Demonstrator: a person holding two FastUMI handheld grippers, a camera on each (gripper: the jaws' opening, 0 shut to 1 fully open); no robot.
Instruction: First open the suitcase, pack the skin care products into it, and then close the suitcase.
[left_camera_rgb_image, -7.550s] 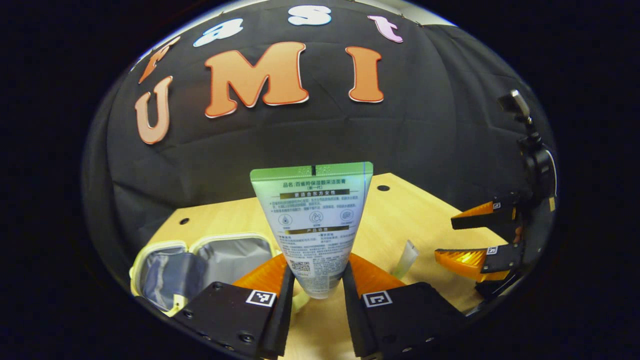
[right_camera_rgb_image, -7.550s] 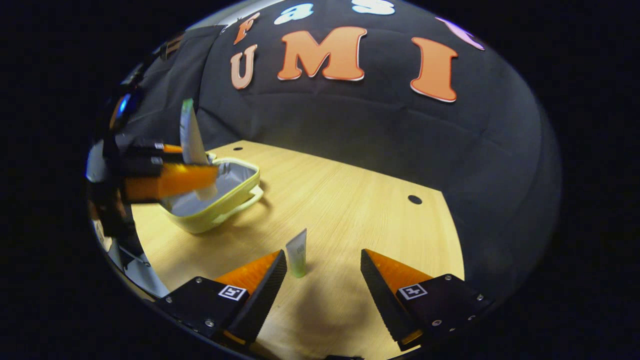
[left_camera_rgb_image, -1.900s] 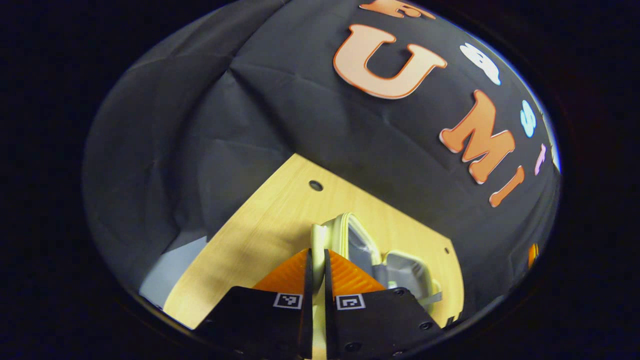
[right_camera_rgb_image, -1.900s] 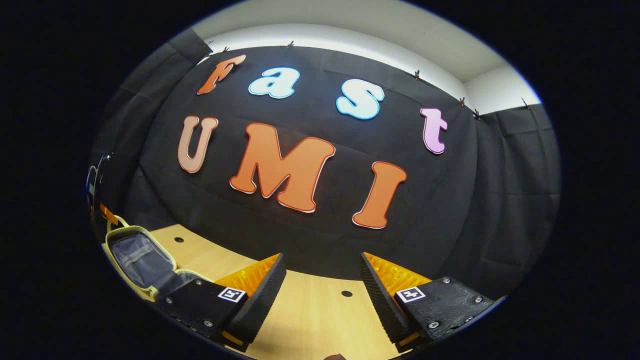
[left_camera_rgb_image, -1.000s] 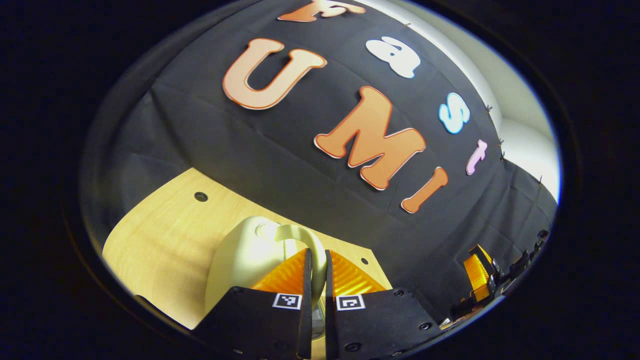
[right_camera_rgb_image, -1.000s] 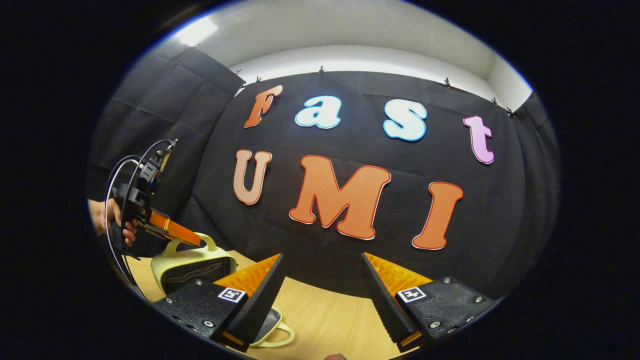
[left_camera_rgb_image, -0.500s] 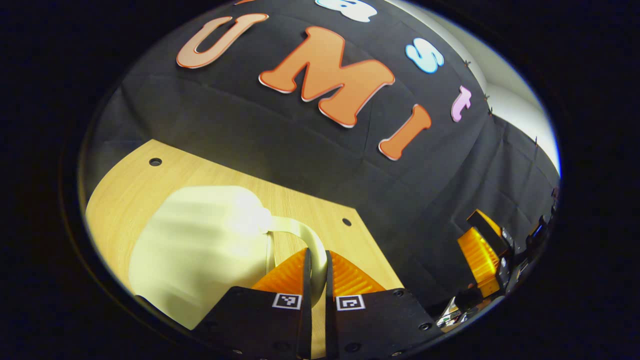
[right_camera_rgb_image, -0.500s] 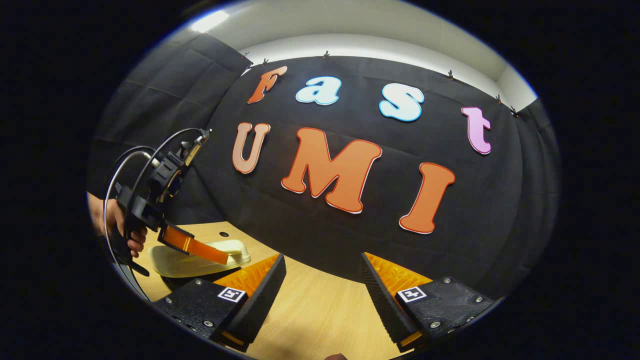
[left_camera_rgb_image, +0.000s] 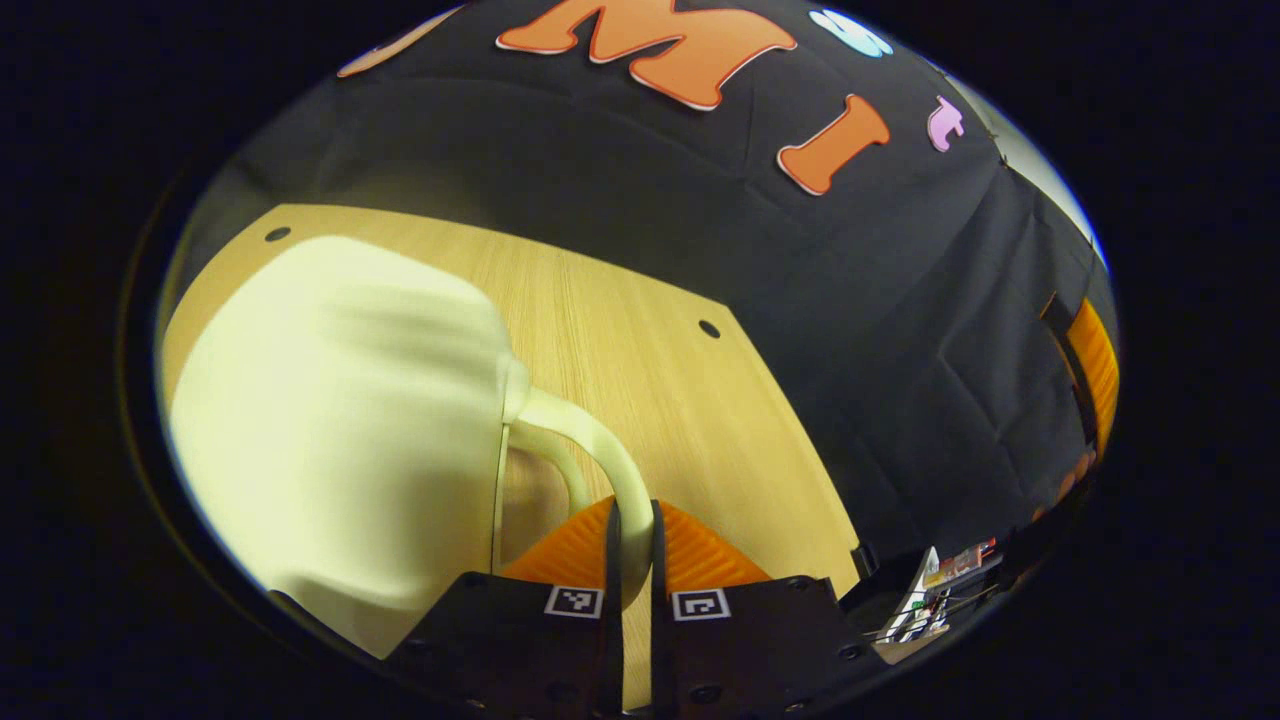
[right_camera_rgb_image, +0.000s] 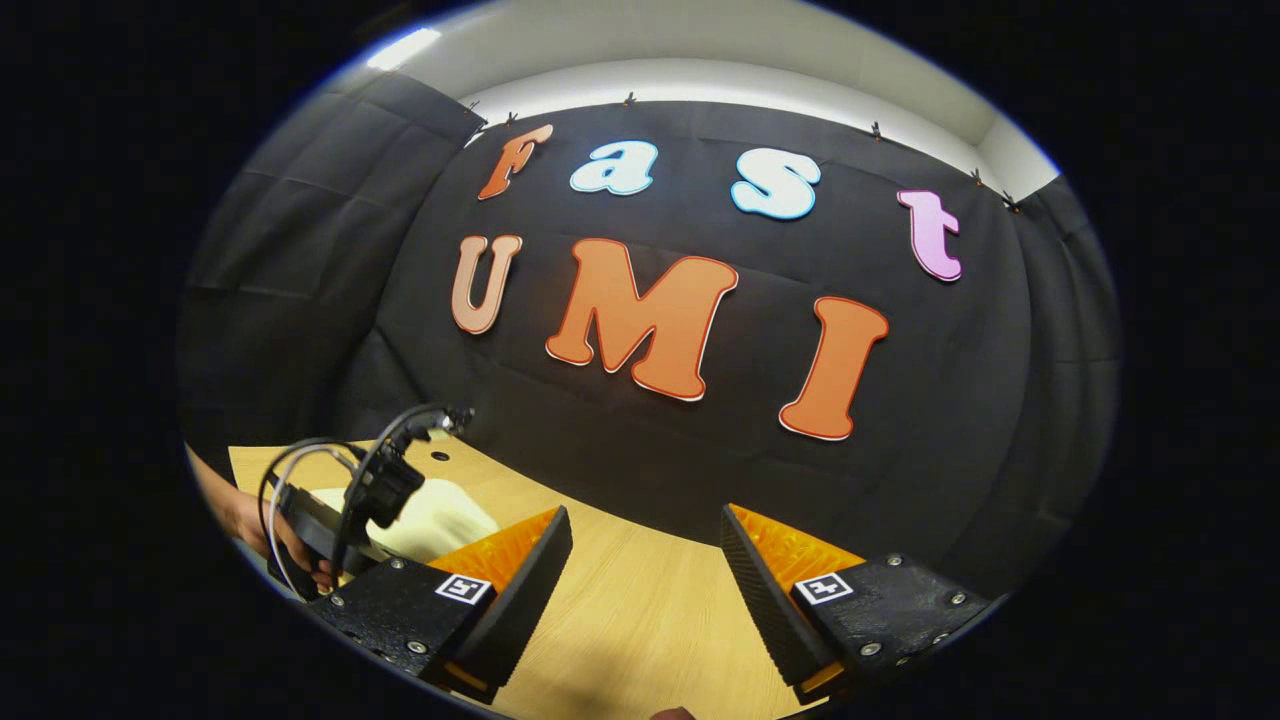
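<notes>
The pale yellow suitcase (left_camera_rgb_image: 330, 420) lies on the wooden table (left_camera_rgb_image: 700, 420) with its lid down, large and slightly blurred in the left gripper view. My left gripper (left_camera_rgb_image: 632, 508) is shut on the case's curved handle (left_camera_rgb_image: 585, 440), which arches from the lid's edge into the fingers. In the right gripper view my right gripper (right_camera_rgb_image: 645, 545) stands open above the table (right_camera_rgb_image: 640, 620) with nothing between its fingers. The suitcase (right_camera_rgb_image: 445, 520) sits low at lower left there, behind the left gripper's body (right_camera_rgb_image: 375, 495) and the hand (right_camera_rgb_image: 250, 525) that holds it. The case's contents are hidden.
The table has small round holes (left_camera_rgb_image: 709, 328) near its far edge, close to the black cloth wall. The right gripper (left_camera_rgb_image: 1092, 365) appears at the far right of the left gripper view. Small items (left_camera_rgb_image: 925, 600) sit beyond the table's right edge.
The left gripper, still holding the handle, has swung the lid over and down, so the case went from open to lying flat. The right gripper stayed open and barely moved.
</notes>
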